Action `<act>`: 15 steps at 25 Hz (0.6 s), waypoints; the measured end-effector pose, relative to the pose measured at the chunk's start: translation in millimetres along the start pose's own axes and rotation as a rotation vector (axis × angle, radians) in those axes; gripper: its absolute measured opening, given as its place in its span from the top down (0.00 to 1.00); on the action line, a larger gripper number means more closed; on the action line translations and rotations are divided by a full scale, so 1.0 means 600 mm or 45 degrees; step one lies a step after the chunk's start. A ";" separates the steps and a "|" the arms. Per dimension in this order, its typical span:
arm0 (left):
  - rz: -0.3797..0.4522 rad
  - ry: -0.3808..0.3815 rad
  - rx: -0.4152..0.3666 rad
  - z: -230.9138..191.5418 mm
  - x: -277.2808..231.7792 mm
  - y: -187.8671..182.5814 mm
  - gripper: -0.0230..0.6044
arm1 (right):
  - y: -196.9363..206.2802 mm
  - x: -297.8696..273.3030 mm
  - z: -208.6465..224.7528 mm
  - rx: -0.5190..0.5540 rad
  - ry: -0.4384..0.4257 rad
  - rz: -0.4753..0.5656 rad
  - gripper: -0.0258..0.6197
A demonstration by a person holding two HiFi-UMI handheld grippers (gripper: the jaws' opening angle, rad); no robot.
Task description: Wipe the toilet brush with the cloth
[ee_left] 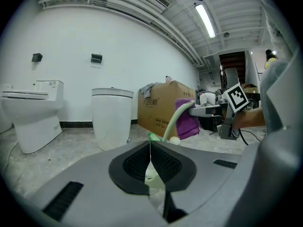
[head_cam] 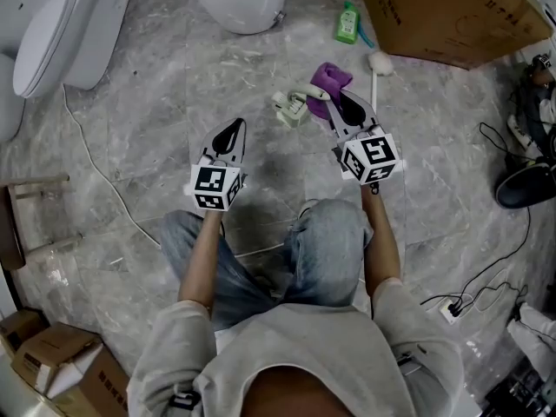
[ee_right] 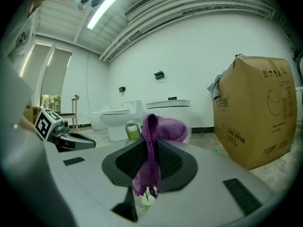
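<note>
Two grippers here: right gripper [head_cam: 337,104] is clamped on the purple cloth [head_cam: 329,80], left gripper [head_cam: 233,132] is closed on nothing. The toilet brush [head_cam: 306,95] stands mid-floor in its holder [head_cam: 287,109], right against the cloth. It looks light, stiff and slick, so I'd grab the upper handle. Grey marble floor [head_cam: 174,85], toilets [head_cam: 52,33], cardboard box [head_cam: 443,7].

Found bare grey marble floor [head_cam: 174,102] open ahead of the left gripper [head_cam: 233,130]; met a pale green plastic toilet brush [head_cam: 294,107] rightward, then a round white ceramic toilet base [head_cam: 236,3], green plastic bottle [head_cam: 347,23] and brown cardboard box [head_cam: 443,11] beyond
</note>
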State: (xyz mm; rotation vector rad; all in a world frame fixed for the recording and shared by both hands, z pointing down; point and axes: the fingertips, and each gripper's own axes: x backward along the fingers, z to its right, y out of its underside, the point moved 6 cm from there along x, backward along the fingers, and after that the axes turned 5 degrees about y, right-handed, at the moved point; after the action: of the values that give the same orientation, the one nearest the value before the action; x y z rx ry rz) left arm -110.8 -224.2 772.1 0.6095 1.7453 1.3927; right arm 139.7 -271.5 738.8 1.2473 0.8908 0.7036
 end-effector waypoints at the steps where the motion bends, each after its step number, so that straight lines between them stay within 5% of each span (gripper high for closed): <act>1: -0.002 -0.001 0.001 0.000 -0.001 0.001 0.93 | 0.008 -0.005 -0.001 -0.002 -0.004 -0.013 0.84; 15: 0.006 -0.024 0.033 -0.003 -0.005 0.000 0.93 | 0.130 -0.096 -0.002 -0.070 -0.031 -0.227 0.84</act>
State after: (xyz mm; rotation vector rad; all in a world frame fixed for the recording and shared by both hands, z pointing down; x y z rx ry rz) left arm -110.7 -227.6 773.2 0.6388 1.7503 1.3654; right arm 111.9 -304.6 825.3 1.1100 0.9437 0.5664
